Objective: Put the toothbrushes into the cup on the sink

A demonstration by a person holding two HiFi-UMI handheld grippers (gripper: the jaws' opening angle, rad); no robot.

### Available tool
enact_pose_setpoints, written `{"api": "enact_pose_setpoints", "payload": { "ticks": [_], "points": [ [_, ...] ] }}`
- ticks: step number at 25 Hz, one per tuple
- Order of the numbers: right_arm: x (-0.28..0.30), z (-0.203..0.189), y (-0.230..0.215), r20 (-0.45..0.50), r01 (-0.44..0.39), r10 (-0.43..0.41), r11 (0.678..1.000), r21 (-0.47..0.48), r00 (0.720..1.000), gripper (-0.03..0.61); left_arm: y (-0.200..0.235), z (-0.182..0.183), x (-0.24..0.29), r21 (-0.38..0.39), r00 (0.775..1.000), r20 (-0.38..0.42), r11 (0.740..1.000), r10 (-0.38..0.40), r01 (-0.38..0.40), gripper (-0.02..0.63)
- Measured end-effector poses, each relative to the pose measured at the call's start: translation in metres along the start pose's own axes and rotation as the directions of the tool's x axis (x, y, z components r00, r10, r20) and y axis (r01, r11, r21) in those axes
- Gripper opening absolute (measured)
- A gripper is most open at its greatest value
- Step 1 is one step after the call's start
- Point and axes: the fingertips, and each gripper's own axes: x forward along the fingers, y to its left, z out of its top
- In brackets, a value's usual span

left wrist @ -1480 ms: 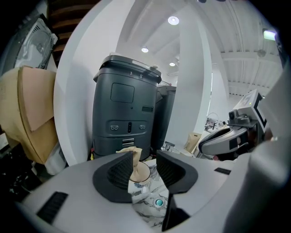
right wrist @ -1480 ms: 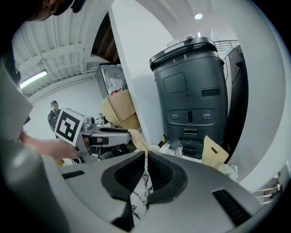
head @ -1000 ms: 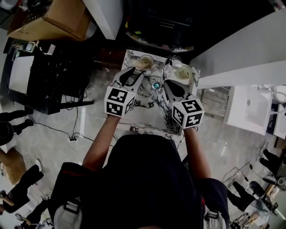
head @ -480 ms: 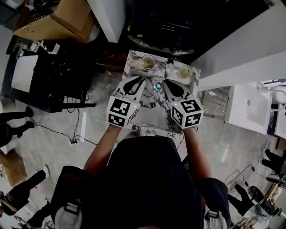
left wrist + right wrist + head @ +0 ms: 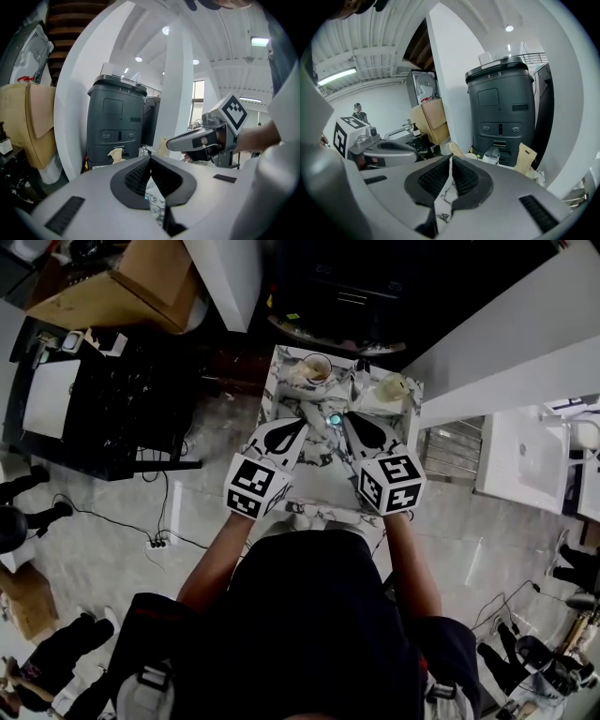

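On the marbled sink top (image 5: pixel 309 488), two cups stand at the back: one at the left (image 5: pixel 314 368) with a pale toothbrush-like piece at its rim, one at the right (image 5: pixel 389 388). My left gripper (image 5: pixel 302 424) (image 5: pixel 150 158) hovers over the basin, short of the left cup. Its jaws have just been closing and are now shut, nothing between them. My right gripper (image 5: pixel 345 416) (image 5: pixel 451 157) hangs beside it, shut and empty, short of the right cup. A beige paper-wrapped piece (image 5: pixel 526 158) (image 5: pixel 114 153) stands up ahead of the jaws.
The drain (image 5: pixel 334 418) shows between the two gripper tips, and a tap (image 5: pixel 361 371) stands between the cups. A dark grey bin-like unit (image 5: pixel 117 119) (image 5: pixel 501 108) and a white wall (image 5: pixel 497 343) lie behind the sink. Cardboard boxes (image 5: pixel 122 282) and a black rack are at the left.
Both grippers have drawn back from the cups toward me. The left gripper's jaws, wide open near the left cup a second ago, have shut with nothing in them.
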Motion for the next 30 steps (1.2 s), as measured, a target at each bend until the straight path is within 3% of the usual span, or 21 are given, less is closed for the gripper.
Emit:
{"api": "enact_pose_setpoints", "payload": {
  "ticks": [11, 30],
  "points": [
    [-0.018, 0.004, -0.008, 0.029, -0.01, 0.01, 1.0, 0.0, 1.0, 0.043, -0.02, 0.011, 0.007, 0.014, 1.0, 0.007, 1.0, -0.014, 0.014, 0.014],
    [-0.113, -0.014, -0.027, 0.079, -0.062, 0.062, 0.998, 0.002, 0.995, 0.035, -0.121, 0.022, 0.003, 0.028, 0.998, 0.04, 0.999, 0.038, -0.039, 0.014]
  ]
}}
